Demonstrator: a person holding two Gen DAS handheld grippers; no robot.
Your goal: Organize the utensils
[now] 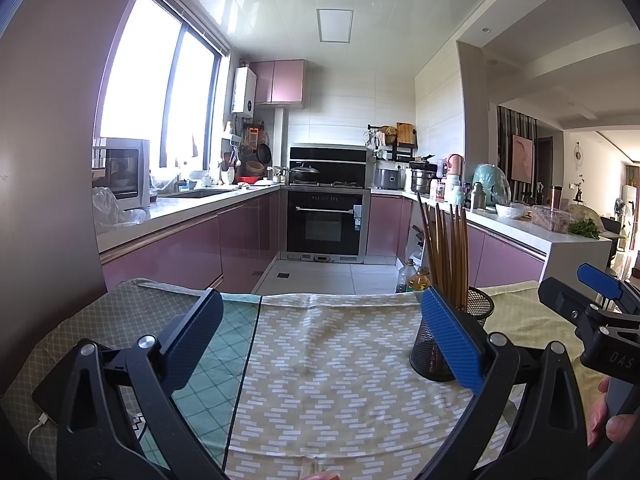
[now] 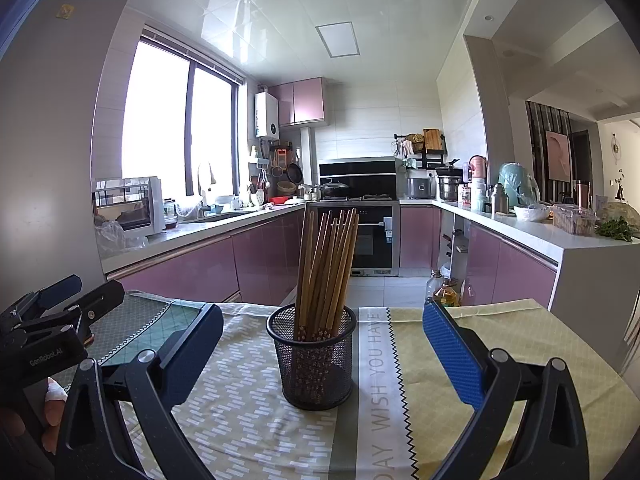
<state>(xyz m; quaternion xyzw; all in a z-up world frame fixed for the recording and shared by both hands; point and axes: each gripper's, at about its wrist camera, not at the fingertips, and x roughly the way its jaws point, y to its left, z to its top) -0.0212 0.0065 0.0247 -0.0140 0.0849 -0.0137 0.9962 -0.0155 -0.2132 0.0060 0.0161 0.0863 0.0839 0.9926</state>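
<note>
We hold the left gripper (image 1: 320, 344) and the right gripper (image 2: 320, 356) spread wide, pinching nothing. The wooden chopsticks (image 2: 326, 268) stand bunched in the black mesh holder (image 2: 314, 360) on the patterned tablecloth (image 2: 240, 412), near the table's far edge.

A black wire-mesh holder (image 2: 313, 360) stands upright on the patterned tablecloth (image 2: 240, 408), just left of its grey lettered stripe. In the right wrist view it sits dead centre; in the left wrist view it lies toward 3 o'clock. A bundle of brown wooden chopsticks (image 2: 328, 264) stands in it, lower ends down inside the mesh, where a pale flower print shows on the shafts. Their upper ends fan out slightly toward 12 o'clock, leaning on the rim.
</note>
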